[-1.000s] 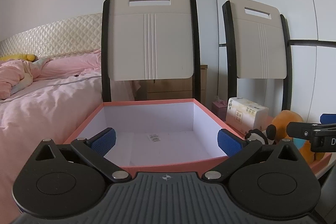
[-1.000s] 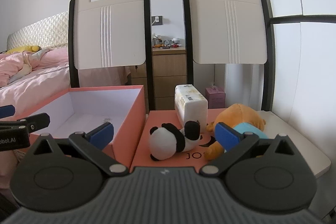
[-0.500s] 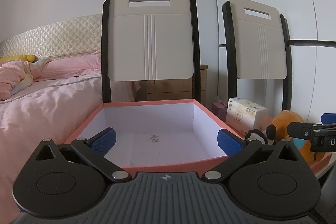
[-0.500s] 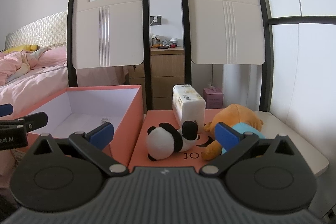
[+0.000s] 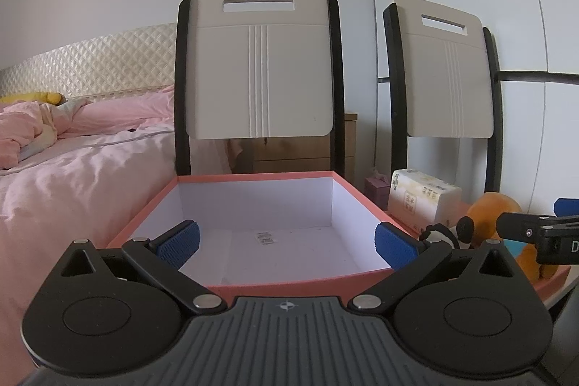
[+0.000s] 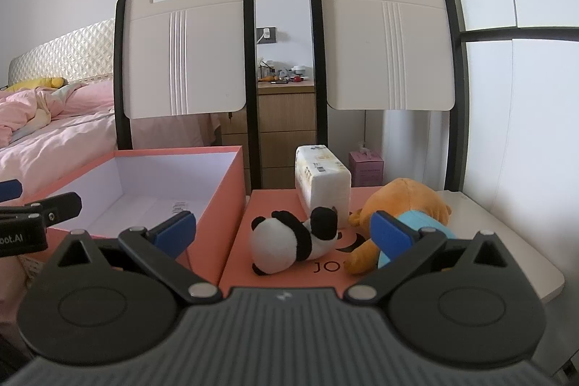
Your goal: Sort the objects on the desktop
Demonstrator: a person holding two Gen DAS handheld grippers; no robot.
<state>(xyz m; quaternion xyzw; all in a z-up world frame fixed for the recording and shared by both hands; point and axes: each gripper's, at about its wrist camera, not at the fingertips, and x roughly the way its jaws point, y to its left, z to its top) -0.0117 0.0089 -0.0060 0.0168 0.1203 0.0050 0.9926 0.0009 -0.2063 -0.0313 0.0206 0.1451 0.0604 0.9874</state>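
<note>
Box (image 6: 224, 190), coral, rigid, sits open and empty at left. Orange plush (image 6: 401, 201), tissue pack (image 6: 322, 176) and panda plush (image 6: 286, 239) lie on the lid (image 6: 275, 201) beside it: probably soft, light, best pinched mid-body. Left gripper (image 5: 287, 243) and right gripper (image 6: 284, 232) gape wide, holding nothing.

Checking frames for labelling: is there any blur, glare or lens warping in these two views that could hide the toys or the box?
Left wrist view: sharp, soft even daylight, no glare; fisheye bows the wall seams, and the panda plush is half hidden behind the left gripper. Right wrist view: panda, orange plush and tissue pack are crisp; the salmon box is evenly lit.
</note>
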